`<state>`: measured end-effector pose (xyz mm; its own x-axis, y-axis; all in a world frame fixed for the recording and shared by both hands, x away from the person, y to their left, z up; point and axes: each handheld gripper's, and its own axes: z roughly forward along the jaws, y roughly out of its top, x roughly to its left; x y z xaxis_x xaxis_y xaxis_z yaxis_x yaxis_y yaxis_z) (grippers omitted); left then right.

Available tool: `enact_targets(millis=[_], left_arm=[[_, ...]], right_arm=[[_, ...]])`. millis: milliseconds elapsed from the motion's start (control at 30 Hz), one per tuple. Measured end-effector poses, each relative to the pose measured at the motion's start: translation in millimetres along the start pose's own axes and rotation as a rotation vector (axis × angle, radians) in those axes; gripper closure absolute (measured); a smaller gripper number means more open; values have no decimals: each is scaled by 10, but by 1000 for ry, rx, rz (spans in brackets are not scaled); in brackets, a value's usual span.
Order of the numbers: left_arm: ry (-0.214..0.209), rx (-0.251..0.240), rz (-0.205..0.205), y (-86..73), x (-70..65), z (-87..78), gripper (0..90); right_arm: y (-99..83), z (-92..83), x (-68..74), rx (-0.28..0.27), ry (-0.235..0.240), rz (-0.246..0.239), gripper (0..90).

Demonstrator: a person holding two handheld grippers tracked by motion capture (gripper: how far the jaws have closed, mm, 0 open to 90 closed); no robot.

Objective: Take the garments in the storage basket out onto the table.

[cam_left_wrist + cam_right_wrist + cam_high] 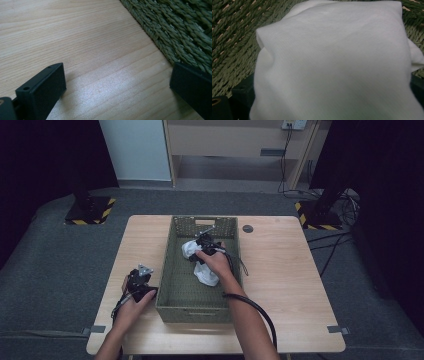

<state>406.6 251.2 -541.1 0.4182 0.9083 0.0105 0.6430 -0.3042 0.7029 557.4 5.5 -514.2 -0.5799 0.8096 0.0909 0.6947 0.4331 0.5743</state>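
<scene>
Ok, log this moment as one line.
right gripper: on white cloth in woven basket | left gripper: open, idle on table beside basket

Cloth plain white, no print. Basket olive green, woven rope pattern, w/ tan gaps showing thru weave. Bench light wood, fine grain lines. Both tongs black: left tongs, right tongs. Floor dark grey carpet. Far left & right: black bases w/ yellow-black hazard stripes.

A crumpled white cloth lies bunched inside the woven green basket, toward its right wall.
</scene>
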Motion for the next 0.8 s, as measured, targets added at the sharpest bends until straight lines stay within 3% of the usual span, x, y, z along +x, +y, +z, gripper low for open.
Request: enact_targets(millis=[200, 633, 800], left_arm=[[2, 0, -1, 0, -2, -1, 0], [2, 0, -1, 0, -2, -1, 0], [2, 0, -1, 0, -2, -1, 0]], right_arm=[[-2, 32, -34, 6, -6, 19, 28], [-24, 60, 2, 13, -34, -12, 45], [-27, 48, -4, 9, -60, -12, 124]])
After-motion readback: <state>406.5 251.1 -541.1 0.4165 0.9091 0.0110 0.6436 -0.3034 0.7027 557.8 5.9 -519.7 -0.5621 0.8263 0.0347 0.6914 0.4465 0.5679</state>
